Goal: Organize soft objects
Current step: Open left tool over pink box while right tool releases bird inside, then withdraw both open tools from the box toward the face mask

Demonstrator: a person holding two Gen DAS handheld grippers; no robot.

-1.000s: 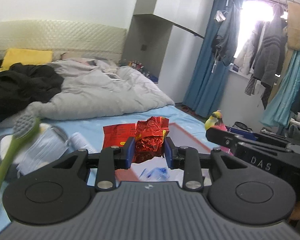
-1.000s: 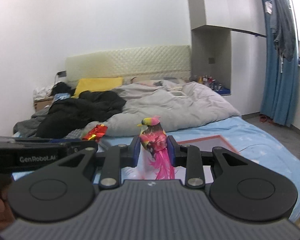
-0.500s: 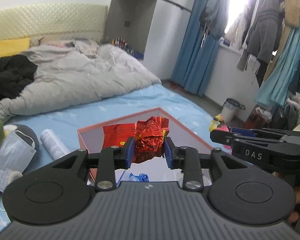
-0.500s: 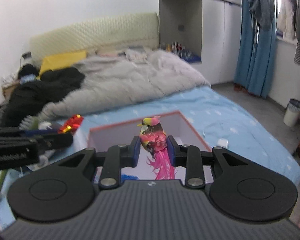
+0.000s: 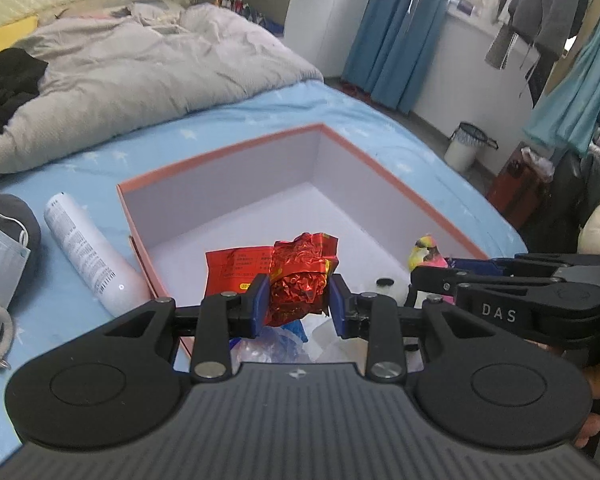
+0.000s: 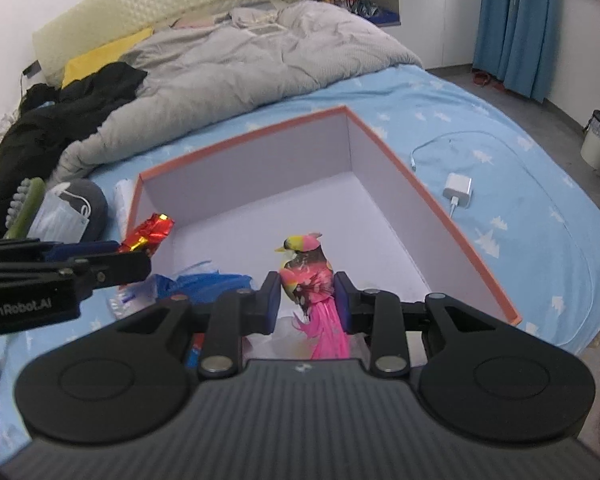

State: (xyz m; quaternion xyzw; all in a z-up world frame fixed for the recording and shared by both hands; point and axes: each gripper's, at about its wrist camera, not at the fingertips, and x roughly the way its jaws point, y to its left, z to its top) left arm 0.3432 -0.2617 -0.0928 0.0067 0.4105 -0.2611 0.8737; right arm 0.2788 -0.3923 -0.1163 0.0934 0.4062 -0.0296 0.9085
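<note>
My left gripper [image 5: 298,304] is shut on a crumpled red foil packet [image 5: 296,276] and hangs over the near left part of an open orange-rimmed box [image 5: 220,152] with white walls. My right gripper [image 6: 307,300] is shut on a pink and yellow toy bird [image 6: 310,280] above the box [image 6: 440,204]. Each view shows the other tool: the bird [image 5: 426,252] peeks out at the right, the red packet [image 6: 148,234] at the left. Blue plastic bags [image 6: 208,282] and clear wrappers [image 5: 276,342] lie in the box's near end.
The box sits on a light blue bed sheet [image 6: 500,184]. Left of it lie a white tube [image 5: 88,248], a face mask [image 5: 0,264] on a grey cap, and a green brush [image 6: 24,208]. A white charger with cable [image 6: 458,190] lies right of the box. A grey duvet [image 6: 228,76] is behind.
Both grippers have come forward and tipped down over the box, each keeping its object. The box now fills the middle of both views, and the bed's head end has slid up.
</note>
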